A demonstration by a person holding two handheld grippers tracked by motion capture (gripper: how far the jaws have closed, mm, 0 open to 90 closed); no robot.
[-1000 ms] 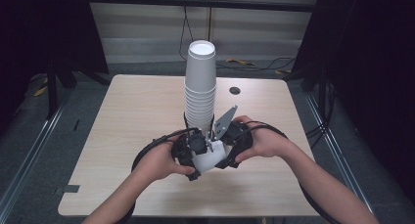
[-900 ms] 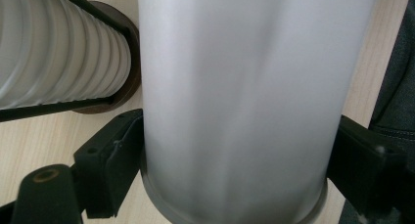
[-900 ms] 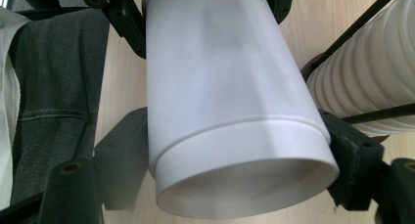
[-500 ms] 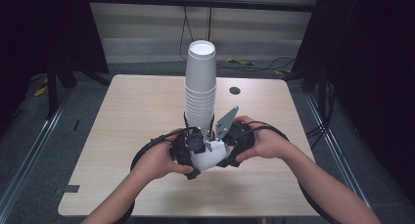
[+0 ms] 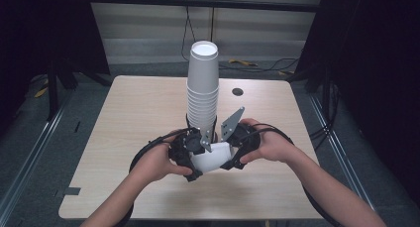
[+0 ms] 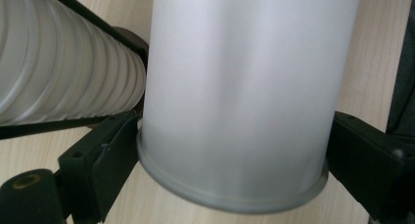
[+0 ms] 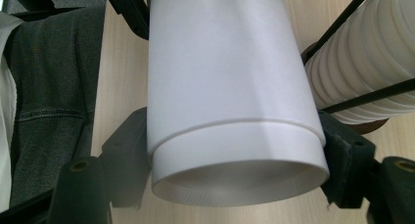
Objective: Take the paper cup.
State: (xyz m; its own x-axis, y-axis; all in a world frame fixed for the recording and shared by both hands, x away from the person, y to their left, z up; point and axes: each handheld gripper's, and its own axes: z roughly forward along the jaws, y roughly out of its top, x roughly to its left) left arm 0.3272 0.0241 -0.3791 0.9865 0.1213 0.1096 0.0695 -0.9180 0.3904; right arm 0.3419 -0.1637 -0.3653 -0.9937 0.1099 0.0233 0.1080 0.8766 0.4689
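Both my tongs, left [image 5: 195,152] and right [image 5: 229,155], clamp the nested cups [image 5: 210,157] beside the stack [image 5: 202,95]; I'd pull apart straight, gently, avoiding crushing.

Two nested white paper cups [image 5: 210,157] are lying sideways just above the table's near middle, each pinched at one end; in the right gripper view the outer cup [image 7: 235,106] is overlapping the inner one partway. Just behind them, a tall stack of white cups [image 5: 202,93] is standing upright, base upward.
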